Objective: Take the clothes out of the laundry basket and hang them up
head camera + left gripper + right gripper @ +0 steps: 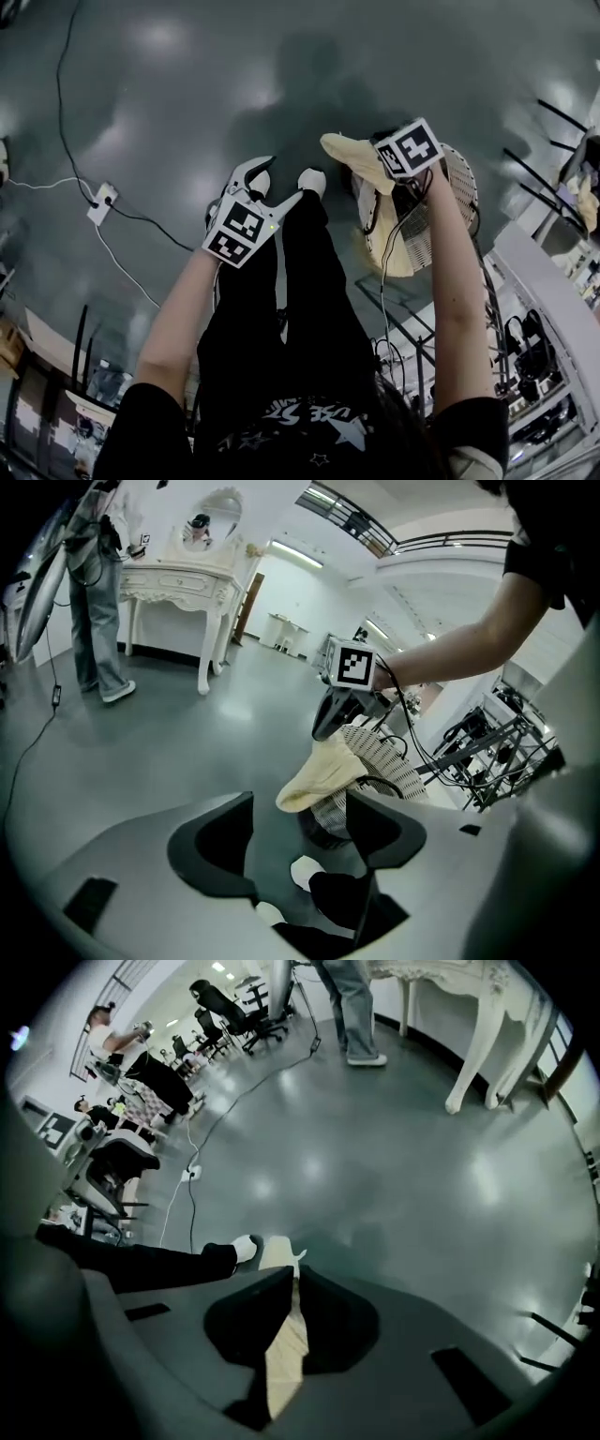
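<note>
Head view: we've got the right gripper holding a cream garment up beside the wicker laundry basket, with the left gripper close by. Left gripper view: our jaws stand wide apart with nothing between them. Right gripper view: our jaws are pinched tight on that cream garment, which hangs over grey floor.

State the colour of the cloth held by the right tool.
The cloth is pale yellow; the left gripper view shows it best.
</note>
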`<state>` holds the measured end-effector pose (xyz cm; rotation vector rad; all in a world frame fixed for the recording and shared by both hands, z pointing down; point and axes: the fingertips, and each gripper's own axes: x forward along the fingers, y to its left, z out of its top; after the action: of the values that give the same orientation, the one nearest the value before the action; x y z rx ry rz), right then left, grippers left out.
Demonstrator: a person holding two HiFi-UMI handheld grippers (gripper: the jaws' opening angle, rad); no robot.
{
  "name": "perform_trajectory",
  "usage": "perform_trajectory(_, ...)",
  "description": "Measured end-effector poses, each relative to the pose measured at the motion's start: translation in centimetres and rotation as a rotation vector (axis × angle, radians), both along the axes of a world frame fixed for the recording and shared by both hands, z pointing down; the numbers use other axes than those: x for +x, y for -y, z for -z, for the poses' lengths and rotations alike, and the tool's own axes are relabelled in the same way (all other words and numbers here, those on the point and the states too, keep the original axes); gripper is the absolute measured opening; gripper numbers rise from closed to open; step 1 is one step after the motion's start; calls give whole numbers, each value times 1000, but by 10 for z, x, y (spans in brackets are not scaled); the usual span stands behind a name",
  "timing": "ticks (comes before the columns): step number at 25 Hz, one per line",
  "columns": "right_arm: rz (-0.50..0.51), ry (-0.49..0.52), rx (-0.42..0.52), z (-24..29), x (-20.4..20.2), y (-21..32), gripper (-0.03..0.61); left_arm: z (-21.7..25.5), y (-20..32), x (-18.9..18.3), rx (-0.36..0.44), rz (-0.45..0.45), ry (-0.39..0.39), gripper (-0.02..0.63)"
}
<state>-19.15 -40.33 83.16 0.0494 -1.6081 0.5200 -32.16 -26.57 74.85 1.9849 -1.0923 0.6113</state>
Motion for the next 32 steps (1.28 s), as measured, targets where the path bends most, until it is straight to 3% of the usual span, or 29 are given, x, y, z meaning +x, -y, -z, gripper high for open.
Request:
perform_trajectory(7, -76, 184, 144, 68, 16, -25, 28, 25, -8, 17, 7, -148, 9, 314)
perform_trajectory(20, -195, 373, 371, 184, 48, -73, 26, 42, -2, 47, 42, -392, 59, 314)
perform_trajectory(26, -222, 430, 405, 238, 67, -110, 27, 37, -3, 58, 64, -574, 150, 316)
perform_trajectory(32, -320, 515, 432, 291, 108, -130, 26, 18, 2, 103, 101, -711, 204, 324)
